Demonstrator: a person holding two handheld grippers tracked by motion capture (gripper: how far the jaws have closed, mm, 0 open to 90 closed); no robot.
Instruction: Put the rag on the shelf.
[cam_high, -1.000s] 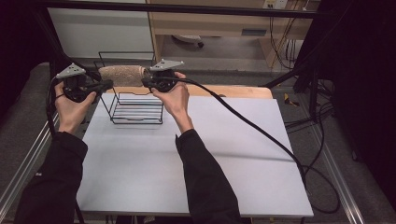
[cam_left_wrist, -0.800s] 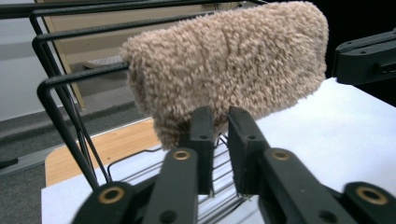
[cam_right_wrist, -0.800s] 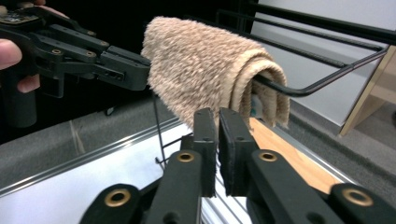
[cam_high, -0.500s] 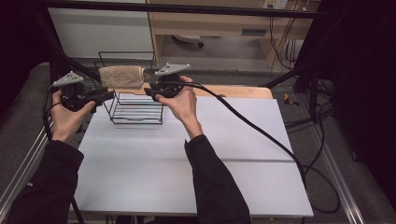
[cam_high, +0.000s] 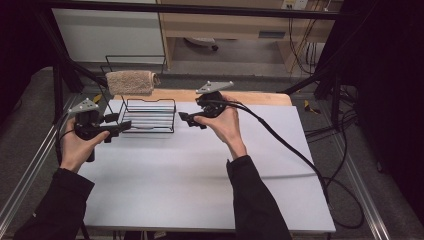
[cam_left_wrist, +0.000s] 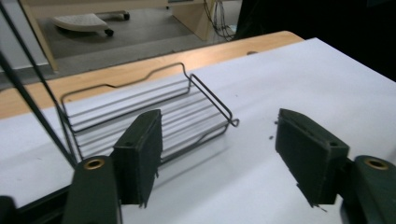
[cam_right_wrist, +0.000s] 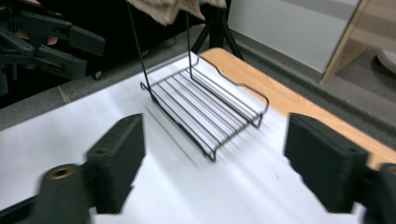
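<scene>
Towel (cam_high: 131, 82) first, from the high view: I see the beige roll draped over the top bar of the black wire rack (cam_high: 149, 116), which stands at the far left part of the white table (cam_high: 200, 175), close to the wooden strip along the far edge. My left gripper (cam_high: 124, 126) sits low at the rack's left side, its jaws pointing right toward the lower shelf, just beside the wires. My right gripper (cam_high: 186, 119) hangs to the right of the rack, apart from it, jaws pointing left, with its cable trailing off over the table's right side. Neither one touches the towel, which is well above both. In the left gripper view I look along two black jaws spread wide with only bare table between them; they have just been opening, and nothing is held. The rack's ribbed lower shelf (cam_left_wrist: 154, 112) lies beyond the left jaw, its corner loop near the middle of the frame. In the right gripper view the jaws also stand well apart, having just been opening, with nothing between them but white tabletop. The shelf (cam_right_wrist: 210, 116) lies ahead, the towel's fringe (cam_right_wrist: 163, 11) hangs from the upper bar at the top edge, and I can see the left gripper (cam_right_wrist: 88, 53) at the upper left, jaws parted.
</scene>
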